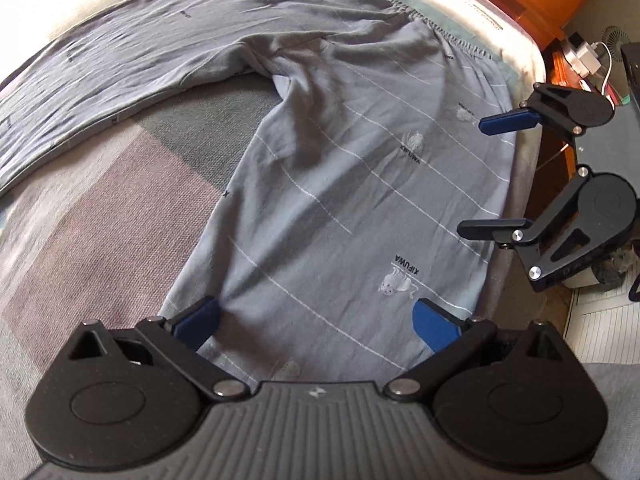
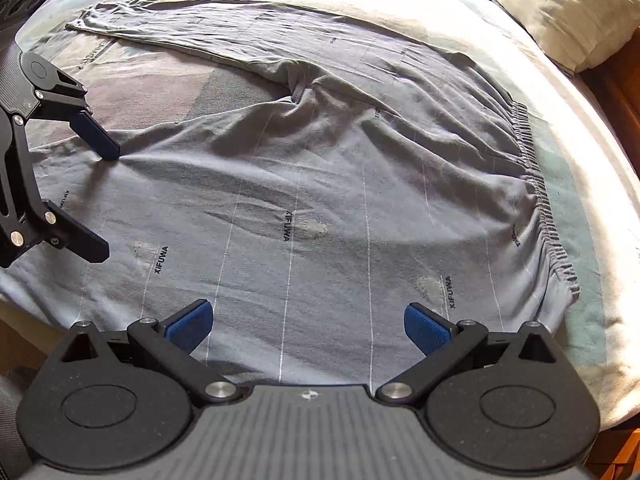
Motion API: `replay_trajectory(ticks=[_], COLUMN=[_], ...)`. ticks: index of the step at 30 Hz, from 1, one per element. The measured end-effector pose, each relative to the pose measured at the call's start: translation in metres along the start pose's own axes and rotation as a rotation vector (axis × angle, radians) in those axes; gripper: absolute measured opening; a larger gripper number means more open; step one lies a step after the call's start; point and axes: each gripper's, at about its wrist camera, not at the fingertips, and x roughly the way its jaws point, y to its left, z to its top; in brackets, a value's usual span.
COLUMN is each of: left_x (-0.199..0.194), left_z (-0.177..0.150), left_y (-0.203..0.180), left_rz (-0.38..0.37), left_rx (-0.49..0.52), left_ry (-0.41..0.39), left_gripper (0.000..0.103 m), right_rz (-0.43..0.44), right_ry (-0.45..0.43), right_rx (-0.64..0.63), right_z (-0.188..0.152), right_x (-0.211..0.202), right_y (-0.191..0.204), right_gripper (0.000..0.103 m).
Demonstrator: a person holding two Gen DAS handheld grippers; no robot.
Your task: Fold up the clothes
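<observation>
I count one pair of grey trousers (image 2: 320,208) with two legs, spread on one bed (image 2: 592,240). One pillow (image 2: 560,12) lies at the bed's far corner. I have two grippers, left (image 1: 316,320) and right (image 2: 308,320), each with two blue-padded fingers (image 2: 188,324) spread apart.

The bed (image 2: 592,216) wears a patchwork sheet. Grey trousers (image 2: 320,208) lie spread flat on it, legs splayed apart. A pillow (image 2: 560,12) rests at its far corner.

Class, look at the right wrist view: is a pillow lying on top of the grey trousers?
No. The pillow lies at the far right corner of the bed, clear of the grey trousers, which are spread flat with nothing lying on them.
</observation>
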Motion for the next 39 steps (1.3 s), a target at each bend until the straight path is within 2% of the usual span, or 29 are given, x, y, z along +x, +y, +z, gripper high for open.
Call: replay_trajectory(ticks=[2, 4, 8, 14, 17, 19, 21, 23, 26, 28, 30, 37, 39], left_x=[-0.014, -0.027, -0.038, -0.022, -0.003, 0.011, 0.012, 0.009, -0.012, -0.022, -0.031, -0.054, -0.049], left_z=[0.000, 0.006, 0.030, 0.078, 0.087, 0.081, 0.070, 0.064, 0.065, 0.074, 0.085, 0.110, 0.111], left_y=[0.010, 0.020, 0.047, 0.103, 0.125, 0.133, 0.122, 0.114, 0.114, 0.127, 0.149, 0.237, 0.258], left_rz=[0.003, 0.024, 0.126, 0.258, 0.259, 0.235, 0.255, 0.198, 0.191, 0.209, 0.222, 0.264, 0.282], left_rx=[-0.068, -0.088, -0.054, -0.136, -0.212, -0.265, -0.194, -0.153, -0.105, -0.116, -0.160, -0.355, -0.402], left_ry=[-0.041, -0.083, -0.152, -0.228, -0.210, -0.143, -0.151, -0.103, -0.142, -0.142, -0.150, -0.262, -0.268], left_gripper=[0.102, 0.102, 0.102, 0.102, 0.102, 0.102, 0.102, 0.102, 0.102, 0.102, 0.102, 0.102, 0.102], right_rz=[0.005, 0.013, 0.048, 0.056, 0.055, 0.053, 0.051, 0.049, 0.045, 0.044, 0.046, 0.018, 0.018], right_ry=[0.000, 0.006, 0.032, 0.049, 0.053, 0.052, 0.053, 0.053, 0.081, 0.113, 0.125, 0.028, -0.001], right_rx=[-0.020, -0.032, 0.019, 0.032, 0.032, 0.033, 0.035, 0.037, 0.041, 0.060, 0.082, 0.078, 0.074], right_z=[0.006, 0.011, 0.015, 0.017, 0.017, 0.016, 0.016, 0.016, 0.021, 0.027, 0.034, 0.083, 0.101], right_x=[0.006, 0.015, 0.027, 0.030, 0.030, 0.030, 0.029, 0.029, 0.029, 0.028, 0.024, 0.015, 0.019], right_y=[0.000, 0.001, -0.001, -0.002, -0.002, -0.001, -0.001, -0.001, -0.001, -0.002, -0.004, -0.013, -0.014], right_gripper=[0.103, 0.103, 0.103, 0.103, 0.103, 0.103, 0.103, 0.103, 0.103, 0.103, 0.103, 0.103, 0.103])
